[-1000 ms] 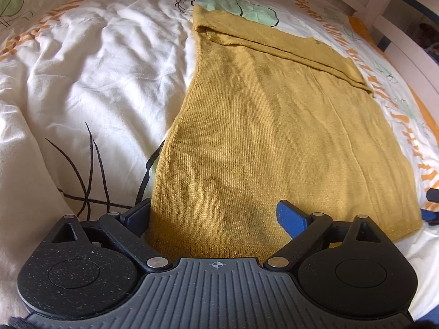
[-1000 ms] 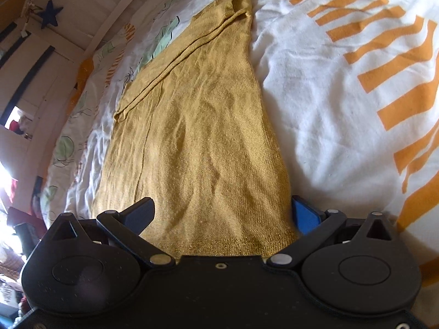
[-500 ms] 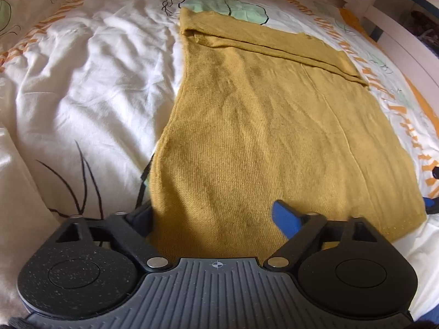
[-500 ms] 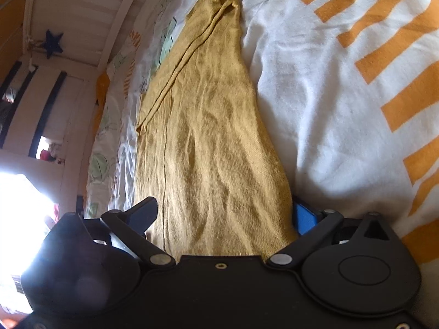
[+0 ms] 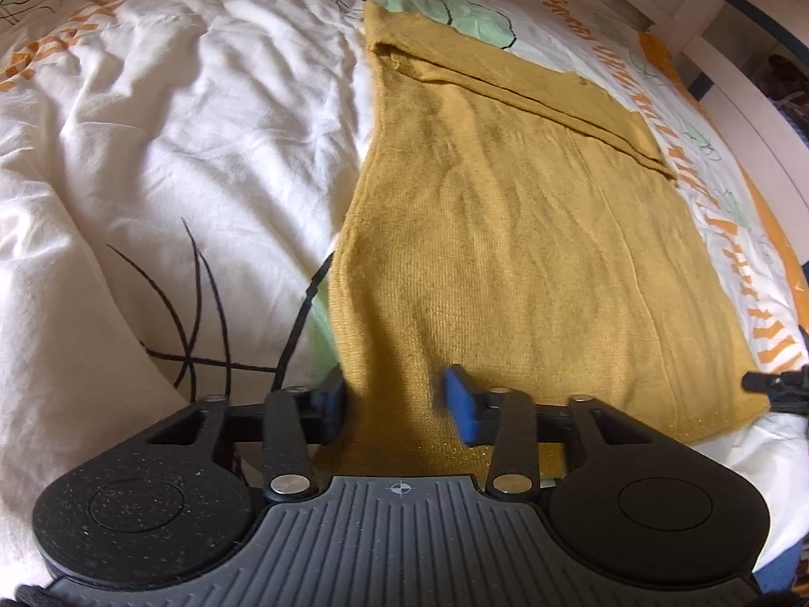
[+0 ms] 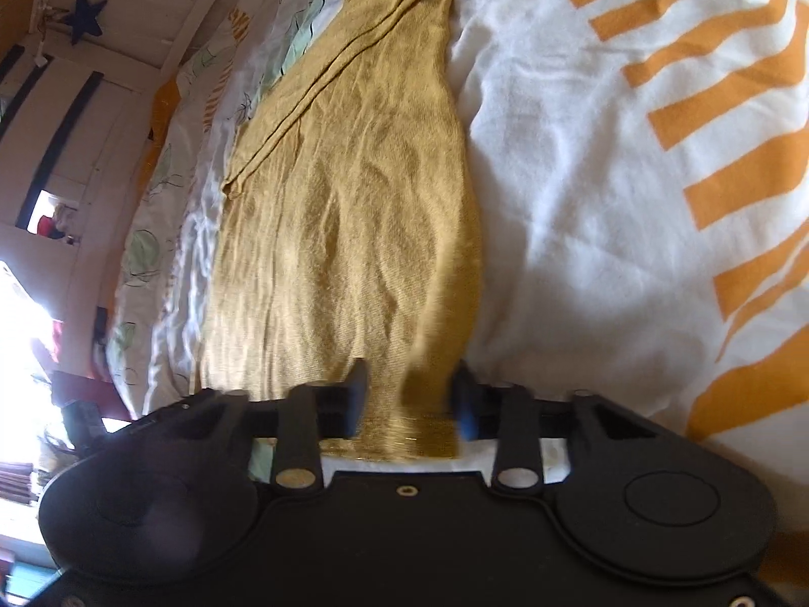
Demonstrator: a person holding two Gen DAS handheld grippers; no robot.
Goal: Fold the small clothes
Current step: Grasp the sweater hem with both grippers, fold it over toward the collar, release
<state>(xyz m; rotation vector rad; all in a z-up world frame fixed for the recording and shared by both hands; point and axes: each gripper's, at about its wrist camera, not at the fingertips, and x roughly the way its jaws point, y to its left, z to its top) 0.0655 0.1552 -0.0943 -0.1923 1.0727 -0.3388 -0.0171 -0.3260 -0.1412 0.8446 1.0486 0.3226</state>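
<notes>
A mustard-yellow knit garment (image 5: pixel 505 232) lies flat on the bed, its far end folded over into a band. My left gripper (image 5: pixel 394 407) has its blue pads narrowed around the garment's near left hem corner, with cloth bunched between them. My right gripper (image 6: pixel 409 402) is narrowed the same way on the near right hem corner of the garment (image 6: pixel 349 232). The tip of the right gripper (image 5: pixel 773 384) shows at the right edge of the left wrist view.
The garment rests on a white duvet (image 5: pixel 151 152) with orange stripes, black line drawings and green leaf prints. A white wooden bed frame (image 5: pixel 743 76) runs along the far side. White slatted panels with a blue star (image 6: pixel 83 15) stand beyond the bed.
Both grippers have gone from wide open to nearly shut, pinching the near hem corners. The cloth now bunches between each pair of pads.
</notes>
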